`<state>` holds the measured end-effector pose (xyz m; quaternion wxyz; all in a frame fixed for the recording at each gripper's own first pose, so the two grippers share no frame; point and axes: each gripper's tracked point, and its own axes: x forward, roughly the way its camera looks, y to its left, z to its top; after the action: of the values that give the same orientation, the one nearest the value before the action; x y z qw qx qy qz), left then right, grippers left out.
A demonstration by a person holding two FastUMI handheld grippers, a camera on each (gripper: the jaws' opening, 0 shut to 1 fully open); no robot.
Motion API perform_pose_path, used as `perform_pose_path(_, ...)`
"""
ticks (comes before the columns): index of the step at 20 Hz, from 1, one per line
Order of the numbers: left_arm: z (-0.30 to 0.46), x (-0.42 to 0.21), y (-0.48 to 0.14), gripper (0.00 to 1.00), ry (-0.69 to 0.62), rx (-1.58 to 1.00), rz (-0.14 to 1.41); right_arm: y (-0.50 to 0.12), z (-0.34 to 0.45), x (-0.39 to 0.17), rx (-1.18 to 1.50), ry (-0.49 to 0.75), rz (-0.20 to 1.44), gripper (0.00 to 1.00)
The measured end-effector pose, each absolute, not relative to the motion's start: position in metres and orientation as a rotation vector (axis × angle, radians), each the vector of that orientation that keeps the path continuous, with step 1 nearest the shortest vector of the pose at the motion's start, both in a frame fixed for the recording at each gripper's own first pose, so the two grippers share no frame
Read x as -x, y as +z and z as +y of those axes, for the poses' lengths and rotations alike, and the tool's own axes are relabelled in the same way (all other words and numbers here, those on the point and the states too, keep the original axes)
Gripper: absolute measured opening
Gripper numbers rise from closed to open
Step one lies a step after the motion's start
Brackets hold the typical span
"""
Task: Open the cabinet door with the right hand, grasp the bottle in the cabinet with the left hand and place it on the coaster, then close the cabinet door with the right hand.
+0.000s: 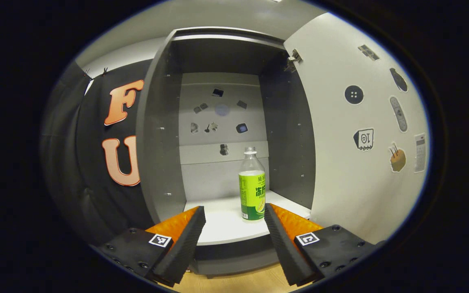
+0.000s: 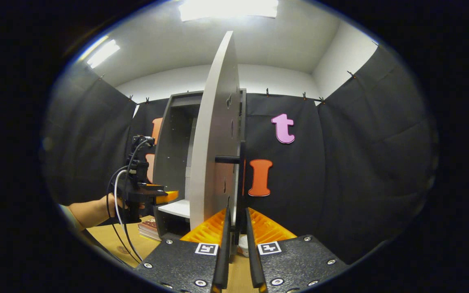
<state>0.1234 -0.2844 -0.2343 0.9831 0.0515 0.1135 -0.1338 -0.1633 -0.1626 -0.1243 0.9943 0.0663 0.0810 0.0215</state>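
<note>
Left gripper view: the cabinet (image 1: pixel 165 122) stands open, its grey side wall at 9 o'clock of the interior. The left gripper (image 1: pixel 234 219) points into the opening with its fingers spread wide, one finger (image 1: pixel 181 244) at 7 o'clock and the other at 5 o'clock of the view. The fingers hold nothing. The bottle (image 1: pixel 252 187) stands upright on the white shelf (image 1: pixel 222 228) inside the cabinet, at 1 o'clock of the midpoint between the fingertips and nearer the 5 o'clock finger; whether it touches that finger cannot be told. The bottle is clear with a green label and a pale cap. Small stickers (image 1: pixel 218 118) are fixed to the rear panel at 12 o'clock of the bottle. The cabinet door (image 1: pixel 340 134) is swung out at 3 o'clock, hinged at its upper inner corner, with pictorial stickers on its inner face.

Right gripper view: at 8 o'clock, a hand (image 2: pixel 114 205) holds the left gripper (image 2: pixel 153 191), aimed into the cabinet (image 2: pixel 173 146); cables hang below it. A stack of books (image 2: pixel 150 228) lies on the wooden counter (image 2: pixel 112 240) beside the cabinet base. The cabinet door (image 2: pixel 214 138) is seen edge-on at centre. The right gripper (image 2: pixel 236 215) sits at 6 o'clock with fingers nearly pressed together, a narrow gap between them at the door's lower edge; whether both press on the door cannot be told.
</note>
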Motion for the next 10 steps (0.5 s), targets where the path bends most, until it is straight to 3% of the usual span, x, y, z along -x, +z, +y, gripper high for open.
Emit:
perform_pose_path(6,-0.322,-0.174,-0.278,0.95,-0.260,-0.055,0.277,-0.123,-0.175,0.174,-0.140,0.058,0.156,0.46)
perform_pose_path(10,-0.342,-0.203,-0.298,0.95,-0.237,-0.050,0.297,-0.114,-0.181,0.183,-0.094,0.048,0.122,0.54)
